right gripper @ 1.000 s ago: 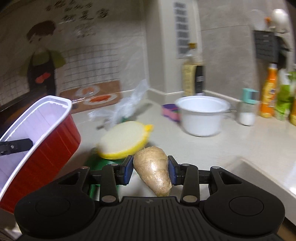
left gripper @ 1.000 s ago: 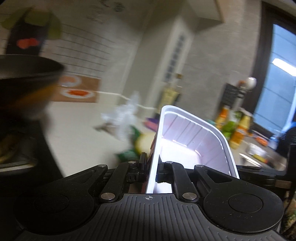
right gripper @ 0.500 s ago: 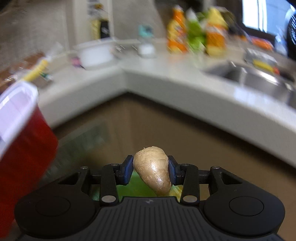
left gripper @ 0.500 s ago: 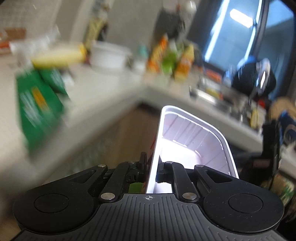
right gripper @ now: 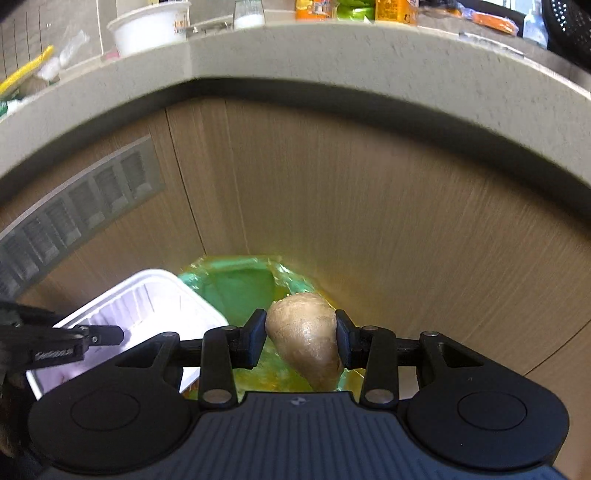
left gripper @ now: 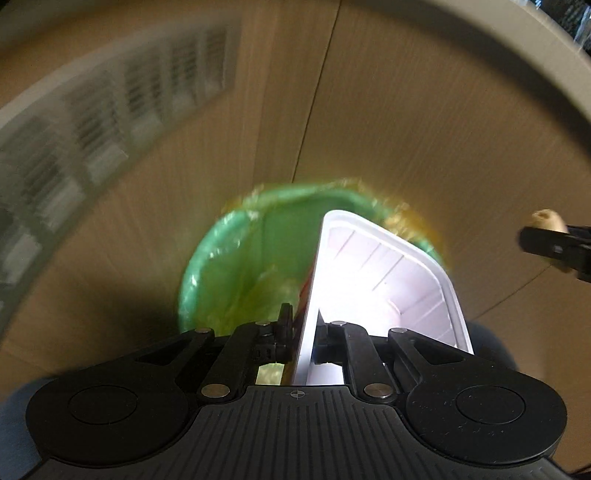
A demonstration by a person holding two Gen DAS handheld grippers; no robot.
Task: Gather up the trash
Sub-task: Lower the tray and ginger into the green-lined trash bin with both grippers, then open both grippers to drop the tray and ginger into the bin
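Observation:
My left gripper (left gripper: 303,334) is shut on the wall of a white-lined plastic tray (left gripper: 384,280), red on its outside, and holds it tilted over a bin with a green bag (left gripper: 240,266) on the floor. In the right wrist view my right gripper (right gripper: 300,338) is shut on a beige piece of ginger (right gripper: 306,343), held above the same green-bagged bin (right gripper: 240,291). The tray (right gripper: 140,306) and the left gripper (right gripper: 107,334) show at lower left there. The ginger (left gripper: 546,220) and the right gripper's black fingers (left gripper: 554,247) appear at the right edge of the left wrist view.
Wooden cabinet doors (right gripper: 369,206) stand behind the bin, with a grey vent grille (right gripper: 74,214) at the left. Above runs the grey countertop edge (right gripper: 332,62), carrying a white bowl (right gripper: 147,29), bottles (right gripper: 391,7) and packaging (right gripper: 26,74).
Both grippers came down from the counter, with the tray and the ginger still held, and turned to look down at the green-bagged bin in front of the cabinets.

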